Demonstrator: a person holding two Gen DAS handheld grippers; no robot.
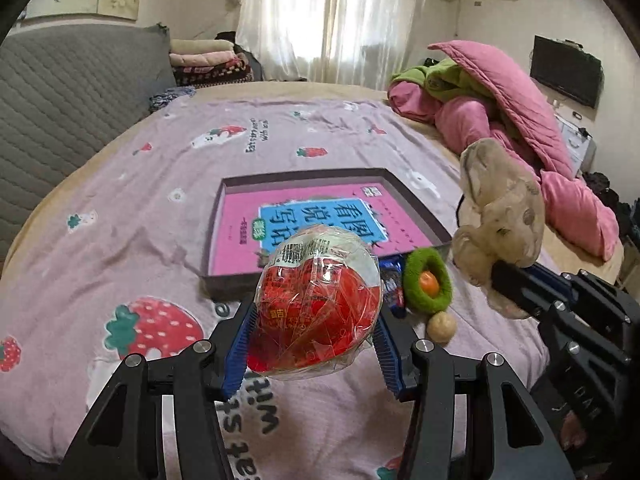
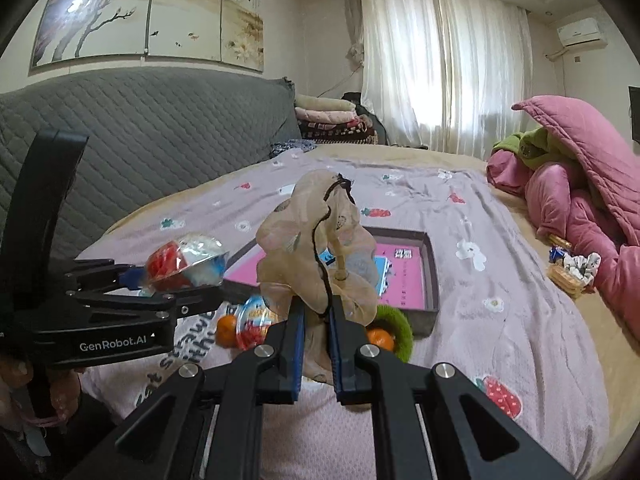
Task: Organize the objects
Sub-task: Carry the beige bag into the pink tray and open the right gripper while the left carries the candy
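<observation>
Left wrist view: left gripper [image 1: 316, 344] fingers clamp crinkly wrapped snack ball [image 1: 318, 300] above bed's near edge; may slip. Right gripper [image 2: 316, 344] pinches beige pouch [image 2: 316, 248]; could snag tray [image 2: 430, 276].

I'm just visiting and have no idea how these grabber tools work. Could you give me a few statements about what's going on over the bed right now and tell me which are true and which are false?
1. The left gripper holds a round snack wrapped in clear plastic. True.
2. The right gripper is open and empty. False: it is shut on a beige fabric pouch with a dark drawstring.
3. A pink book lies inside the shallow dark box on the bedspread. True.
4. The green fuzzy ring sits inside that box. False: it lies on the bedspread just outside the box's near corner.
5. A small orange fruit rests in the middle of the green ring. True.
</observation>
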